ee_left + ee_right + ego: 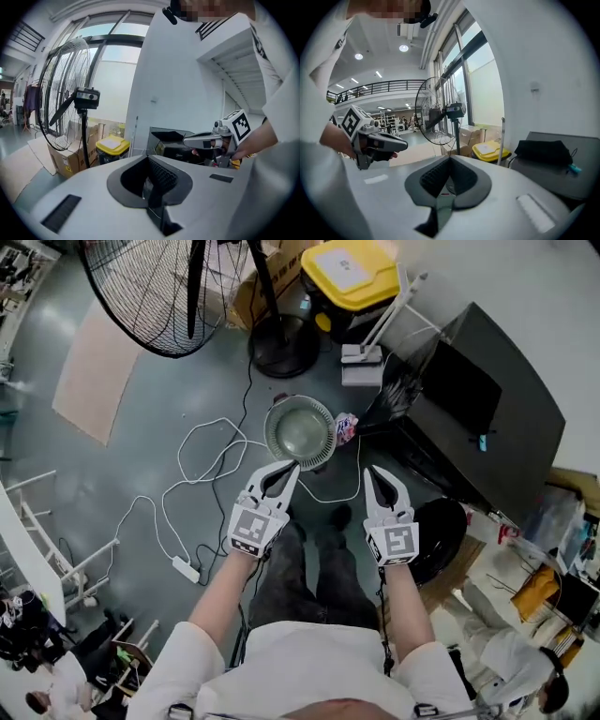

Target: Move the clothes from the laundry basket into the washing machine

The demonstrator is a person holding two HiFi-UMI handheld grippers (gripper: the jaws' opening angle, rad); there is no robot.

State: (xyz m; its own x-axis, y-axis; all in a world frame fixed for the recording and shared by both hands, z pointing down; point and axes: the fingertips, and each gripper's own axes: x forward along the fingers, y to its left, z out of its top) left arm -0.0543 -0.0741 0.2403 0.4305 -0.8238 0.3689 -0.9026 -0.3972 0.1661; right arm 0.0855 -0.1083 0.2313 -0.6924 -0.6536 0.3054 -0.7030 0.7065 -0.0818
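Head view: left tongs (pixel 292 468), right tongs (pixel 369 472) clenched, empty.
Basket (pixel 300 432): on floor ahead; descend, open, pinch fabric deep.

The left gripper (pixel 148 157) fills 6 o'clock, its jaws together with nothing between them. A tall fan (pixel 65 93) stands at 9 o'clock, with a yellow-lidded bin (pixel 111 143) beside its pole. The right gripper (pixel 187 139) is at 3 o'clock.

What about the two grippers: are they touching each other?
Apart. The head view shows the left gripper and the right gripper side by side, with a plain gap between them.
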